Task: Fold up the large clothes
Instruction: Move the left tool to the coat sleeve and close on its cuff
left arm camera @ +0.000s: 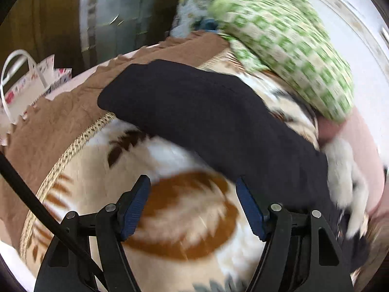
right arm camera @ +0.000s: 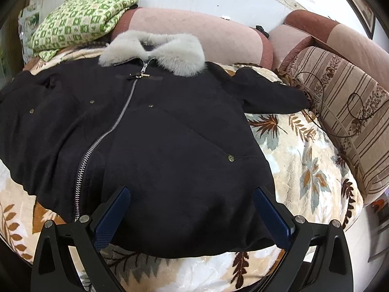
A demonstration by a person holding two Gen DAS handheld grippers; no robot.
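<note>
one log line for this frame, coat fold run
stage: pre-grasp | black coat: flat, zipped, on leaf blanket | left tool: open, empty | right tool: open, above hem

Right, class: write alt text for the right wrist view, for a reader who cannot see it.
A black zip-front coat with a grey fur collar lies flat on a leaf-patterned blanket, one sleeve stretched sideways. The open right gripper hovers over its hem. A green checked cloth sits behind.

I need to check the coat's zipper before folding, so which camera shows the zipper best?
The right wrist view: the black coat lies spread front-up, with the zipper sharp from the grey fur collar to the hem. The left wrist view is blurred, showing only a dark sleeve, no zipper.
</note>
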